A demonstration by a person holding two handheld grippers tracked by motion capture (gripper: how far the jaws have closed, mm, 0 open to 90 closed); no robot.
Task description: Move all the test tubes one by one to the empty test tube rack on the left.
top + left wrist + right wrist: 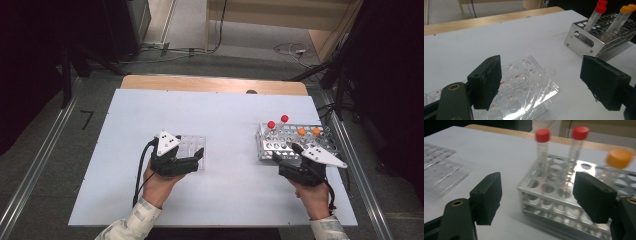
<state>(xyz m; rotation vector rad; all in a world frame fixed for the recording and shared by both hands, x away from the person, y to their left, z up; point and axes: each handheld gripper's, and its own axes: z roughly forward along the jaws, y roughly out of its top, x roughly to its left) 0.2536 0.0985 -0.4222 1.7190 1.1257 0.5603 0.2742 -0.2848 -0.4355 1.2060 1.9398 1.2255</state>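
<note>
1. Left claw (pixel 199 156) hangs released, jaws spread wide, just above the near end of the clear well plate (pixel 191 145), which lies flat on the white tabletop (pixel 225 107) left of centre.
2. Right claw (pixel 286 152) is likewise released and grasps nothing; its jaws frame the near left corner of the metal tube rack (pixel 268 146), which stands on the tabletop to the right.
3. Four capped tubes stand in the rack: two red-capped tubes (pixel 542 143) toward the far left corner and two orange-capped tubes (pixel 308 131) further right, all leaning slightly in their holes.
4. Handling of the tubes, as I judge it: light, stiff plastic with a smooth, round wall, so they may slip or roll between flat pads. Best hold is across the upper shaft just below the cap, jaws square to the tube, then a straight lift along its lean so it does not bind in the holes.
5. Well plate (pixel 524 87): thin, rigid, clear plastic, light and probably slippery on the smooth tabletop. Take it across a short edge by the side walls, not by the well rims.
6. Rack: folded metal, the heaviest item here and likely to stay put while a tube is drawn out.
7. Whether the tubes hold liquid is unclear, since the right gripper view is blurred.
</note>
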